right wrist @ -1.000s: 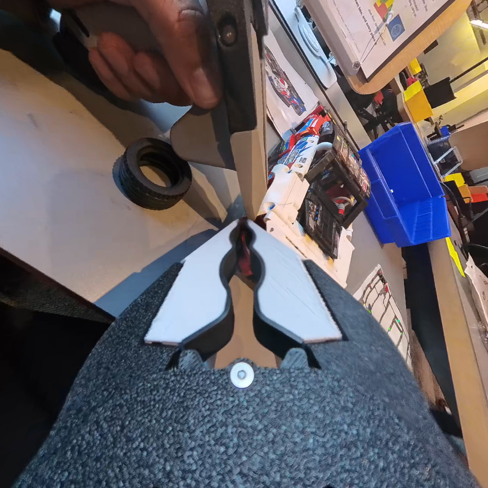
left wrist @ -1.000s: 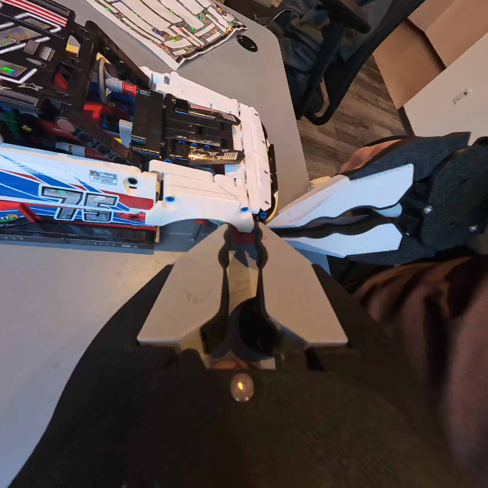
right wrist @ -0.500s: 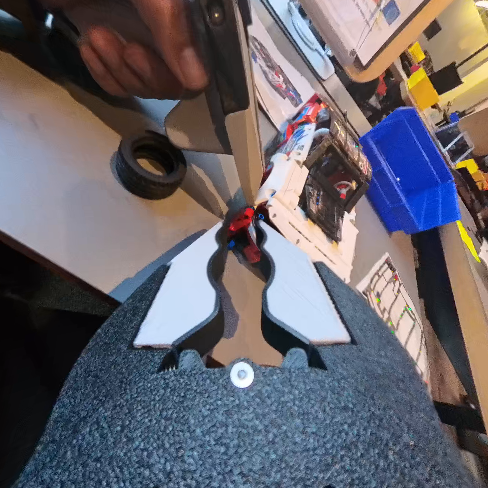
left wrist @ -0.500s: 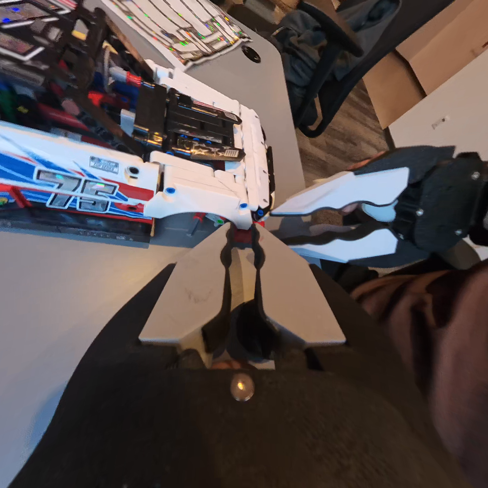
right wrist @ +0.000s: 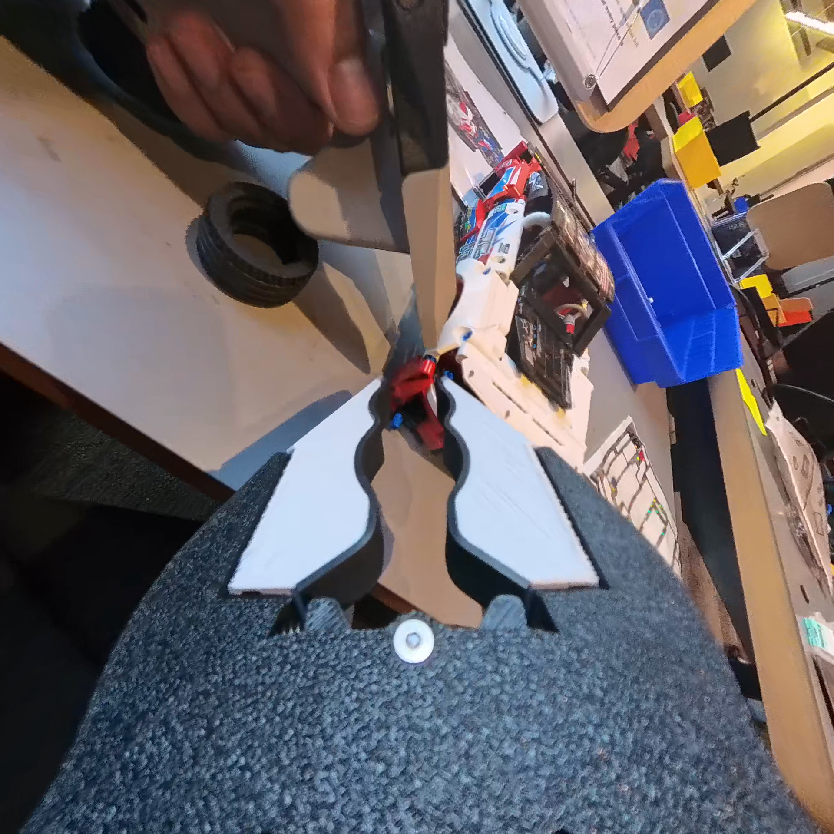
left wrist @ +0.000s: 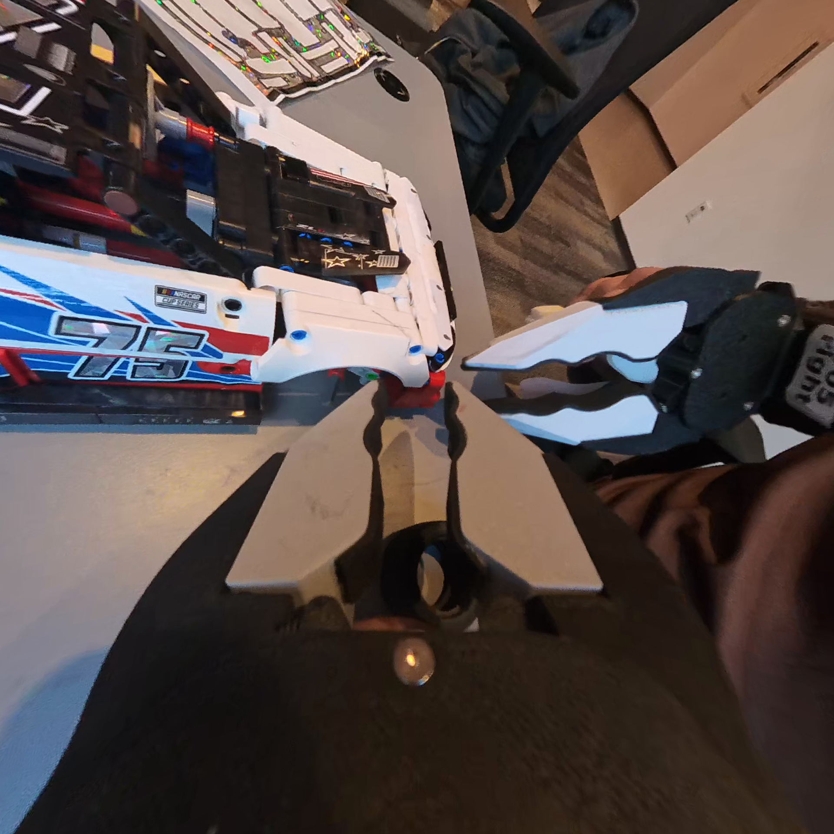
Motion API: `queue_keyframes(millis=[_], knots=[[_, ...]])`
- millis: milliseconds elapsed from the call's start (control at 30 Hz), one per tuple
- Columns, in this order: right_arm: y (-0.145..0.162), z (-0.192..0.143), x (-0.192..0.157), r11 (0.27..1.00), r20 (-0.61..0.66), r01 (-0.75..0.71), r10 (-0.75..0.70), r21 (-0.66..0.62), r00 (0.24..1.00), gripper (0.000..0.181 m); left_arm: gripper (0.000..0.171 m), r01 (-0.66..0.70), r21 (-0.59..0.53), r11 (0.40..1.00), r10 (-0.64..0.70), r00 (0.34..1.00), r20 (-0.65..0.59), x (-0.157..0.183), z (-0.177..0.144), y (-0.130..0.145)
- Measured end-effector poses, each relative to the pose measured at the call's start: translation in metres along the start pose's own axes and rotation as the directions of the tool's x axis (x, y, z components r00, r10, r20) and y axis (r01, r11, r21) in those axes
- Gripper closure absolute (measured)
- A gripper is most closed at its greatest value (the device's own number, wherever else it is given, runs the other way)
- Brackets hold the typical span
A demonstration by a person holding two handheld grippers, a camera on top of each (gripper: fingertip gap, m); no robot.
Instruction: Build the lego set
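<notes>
- Lego car [left wrist: 216,316], white with blue and red stripes, lies across the upper left of the left wrist frame on the grey table [left wrist: 113,519].
- Left gripper [left wrist: 413,392] has its fingers clamped on a red piece [left wrist: 415,391] at the car's lower corner, at frame centre.
- Right gripper [right wrist: 413,397], at the centre of its own frame, has its fingers apart around the same red piece [right wrist: 417,383], not pressing on it.
- Black tyre [right wrist: 255,246] lies loose at the upper left of the right wrist frame.
- Blue bin [right wrist: 668,289] stands at the right of that frame.
</notes>
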State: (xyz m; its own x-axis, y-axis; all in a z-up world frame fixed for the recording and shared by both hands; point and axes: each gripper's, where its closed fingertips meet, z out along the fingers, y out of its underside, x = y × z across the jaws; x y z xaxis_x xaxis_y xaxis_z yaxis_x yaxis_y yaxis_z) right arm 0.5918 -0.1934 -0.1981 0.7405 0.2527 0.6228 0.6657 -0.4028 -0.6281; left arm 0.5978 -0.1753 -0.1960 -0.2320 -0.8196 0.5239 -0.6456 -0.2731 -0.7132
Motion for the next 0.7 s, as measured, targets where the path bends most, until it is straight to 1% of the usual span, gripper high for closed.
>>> queue_keyframes(millis=[100,233,400,467,600,633,667,700], knots=[[-0.001,0.004,0.000,1.000,-0.006,0.012,-0.012,-0.005,1.000,0.164,0.148,-0.025,-0.014,1.000,0.026,0.999,0.022,0.001,0.006,0.001],[0.000,0.011,0.001,0.999,-0.021,0.033,-0.033,-0.025,0.999,0.164,0.157,-0.061,-0.016,0.998,0.062,0.996,0.059,-0.003,0.008,-0.001],[0.001,0.011,0.006,0.999,-0.037,0.035,-0.036,-0.026,0.999,0.170,0.160,-0.022,-0.007,1.000,0.022,1.000,0.013,-0.002,0.010,-0.001],[0.001,0.011,0.007,0.999,-0.045,0.043,-0.044,-0.029,0.998,0.171,0.153,0.011,-0.006,1.000,-0.011,1.000,-0.007,-0.002,0.011,-0.002],[0.003,0.012,0.009,0.999,-0.054,0.040,-0.042,-0.027,0.998,0.172,0.149,0.047,-0.009,0.999,-0.047,0.999,-0.007,-0.005,0.012,-0.003],[0.003,0.012,0.010,0.999,-0.055,0.035,-0.036,-0.021,0.998,0.173,0.150,0.041,-0.012,0.999,-0.041,0.999,-0.005,-0.005,0.013,-0.004],[0.004,0.013,0.010,0.999,-0.060,0.028,-0.029,-0.017,0.998,0.174,0.157,0.028,-0.012,1.000,-0.028,1.000,-0.011,-0.003,0.013,-0.004],[0.004,0.013,0.011,1.000,-0.065,0.024,-0.025,-0.017,0.998,0.175,0.157,0.015,-0.017,1.000,-0.015,1.000,0.001,-0.003,0.013,-0.004]])
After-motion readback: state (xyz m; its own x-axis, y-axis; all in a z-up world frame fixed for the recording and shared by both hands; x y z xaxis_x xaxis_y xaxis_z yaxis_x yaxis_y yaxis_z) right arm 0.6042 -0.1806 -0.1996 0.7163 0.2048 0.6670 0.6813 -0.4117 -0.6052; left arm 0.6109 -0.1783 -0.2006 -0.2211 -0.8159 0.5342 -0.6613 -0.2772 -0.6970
